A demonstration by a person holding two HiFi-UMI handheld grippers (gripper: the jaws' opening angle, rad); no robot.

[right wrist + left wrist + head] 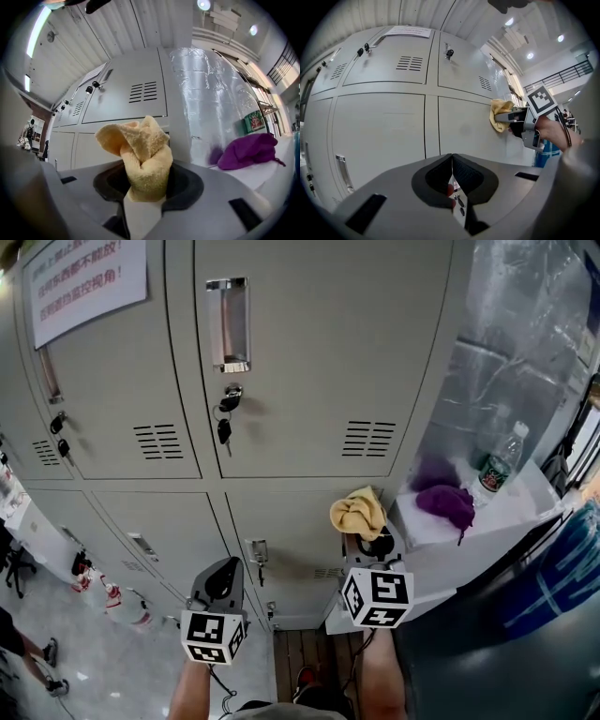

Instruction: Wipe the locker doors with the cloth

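Both forearms are showing at the bottom of the head view. I am keeping the left claw point(451, 161) clenched, jaws pressed together with nothing between them; it is hanging low in front of the bottom row of lockers, apart from the steel. I am gripping the cloth point(140, 154) in the right claw point(143, 187): the jaws are clamping the lower part of a yellow terry bundle and the loose folds are bunching up above them. From the head view the cloth point(357, 513) is sitting at the upper right corner of a lower door, just beside the white bench point(511, 507). From the left gripper view it is looking pressed against the door face, though I cannot tell for certain that it is touching. Further out, the grey locker doors point(309, 352) are standing shut, each with a louvred vent. A bunch of keys point(226, 418) is hanging from the lock of the upper middle door, under its metal handle point(230, 324). A paper notice point(84, 273) is sticking to the upper left door. To the right, a purple rag point(445, 502) is lying crumpled on the bench, a clear bottle point(500, 460) with a green label is standing just beyond it, and silver sheeting point(525, 343) is covering the wall behind.
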